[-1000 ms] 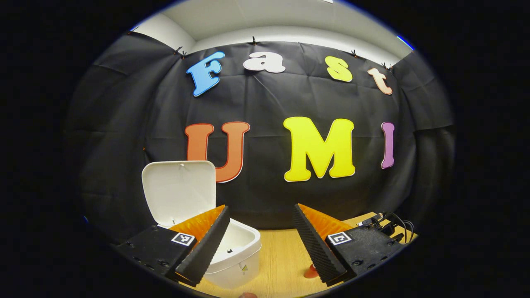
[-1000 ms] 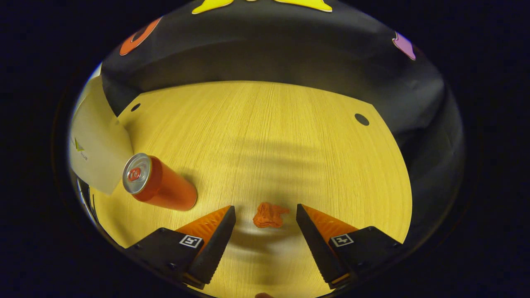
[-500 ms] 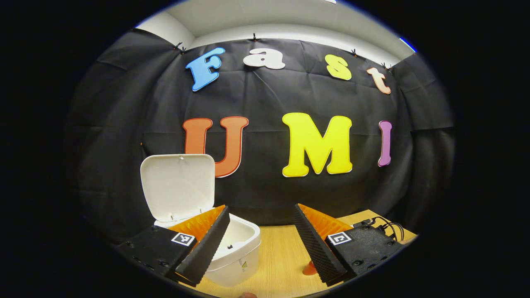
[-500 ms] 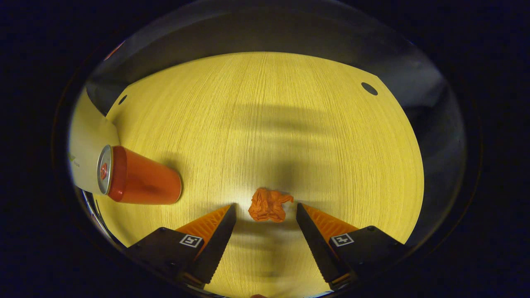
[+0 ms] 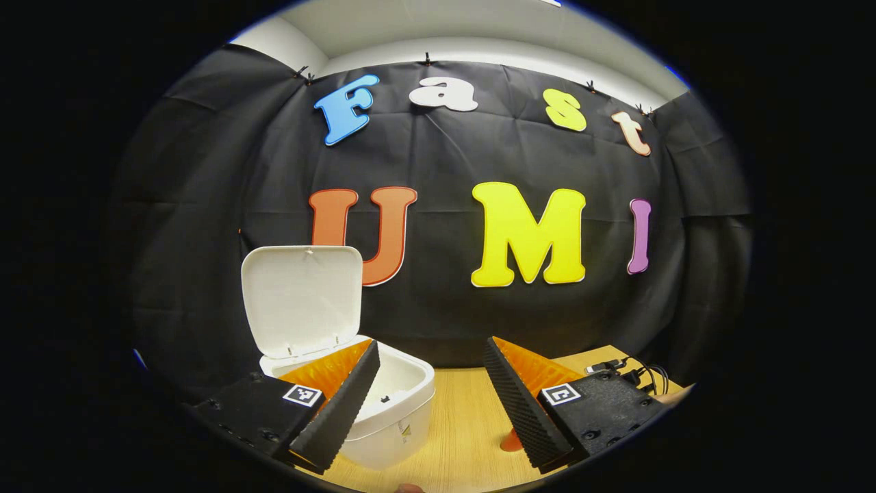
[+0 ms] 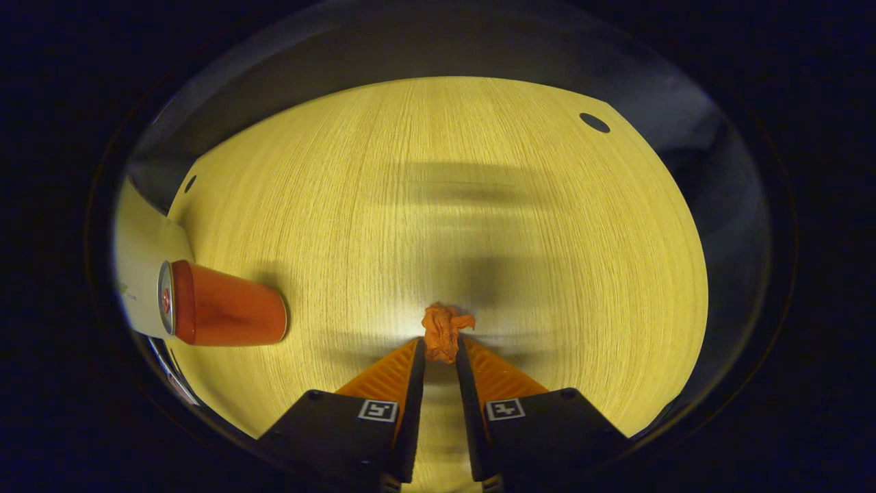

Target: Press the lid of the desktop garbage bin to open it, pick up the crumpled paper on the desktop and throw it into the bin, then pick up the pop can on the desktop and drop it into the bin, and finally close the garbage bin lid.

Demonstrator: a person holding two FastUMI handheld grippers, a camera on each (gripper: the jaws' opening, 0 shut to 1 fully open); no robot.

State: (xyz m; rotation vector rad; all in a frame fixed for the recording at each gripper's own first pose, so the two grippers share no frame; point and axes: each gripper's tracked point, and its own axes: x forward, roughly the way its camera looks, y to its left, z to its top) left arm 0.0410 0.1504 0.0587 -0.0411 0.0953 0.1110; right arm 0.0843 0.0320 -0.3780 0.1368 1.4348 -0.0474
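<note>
The right tool (image 6: 439,349) is clenched on the crumpled paper (image 6: 443,331) at lower centre, with the bin (image 6: 140,257) at the far left edge, while the left tool (image 5: 431,404) hangs released.

Orange crumpled paper (image 6: 443,331), orange can (image 6: 222,312) (silver top), white bin (image 5: 387,411).

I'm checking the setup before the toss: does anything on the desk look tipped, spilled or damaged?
Nothing stands out. The orange pop can stands upright on the wooden desk beside the white plastic bin, whose lid stands open. The right gripper pinches the crumpled orange paper. No spill shows.
</note>
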